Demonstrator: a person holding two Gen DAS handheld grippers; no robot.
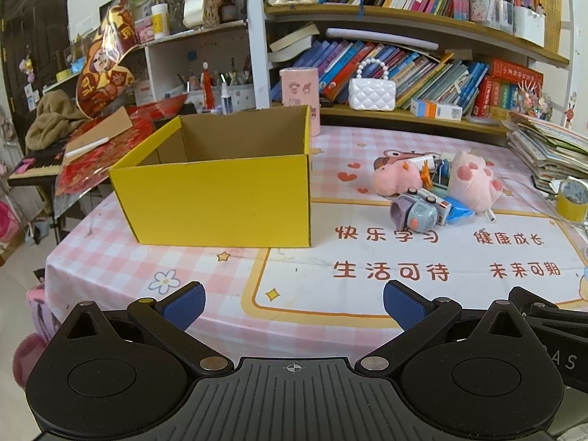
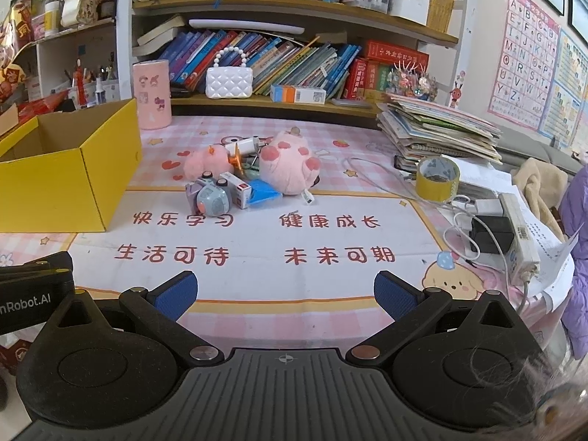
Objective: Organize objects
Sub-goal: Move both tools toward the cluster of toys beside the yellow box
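Observation:
An open yellow cardboard box (image 1: pixel 217 191) (image 2: pixel 66 183) stands on the left of the table, nothing visible inside. To its right lies a small heap: a pink plush paw (image 1: pixel 474 180) (image 2: pixel 290 167), a smaller pink plush (image 1: pixel 395 180) (image 2: pixel 204 165), a grey-purple toy camera (image 1: pixel 415 211) (image 2: pixel 209 196), a small white carton (image 2: pixel 237 189) and a blue packet (image 1: pixel 455 215) (image 2: pixel 262 193). My left gripper (image 1: pixel 294 307) hovers open over the near table edge. My right gripper (image 2: pixel 284 294) is open too, well short of the heap. Neither holds anything.
Bookshelves (image 1: pixel 404 58) run along the back, with a white quilted purse (image 2: pixel 228 81) and a pink canister (image 2: pixel 151 92). On the right sit a yellow tape roll (image 2: pixel 437 178), stacked books (image 2: pixel 437 128), a power strip (image 2: pixel 518 235) and cables. Red papers (image 1: pixel 92 154) crowd the left.

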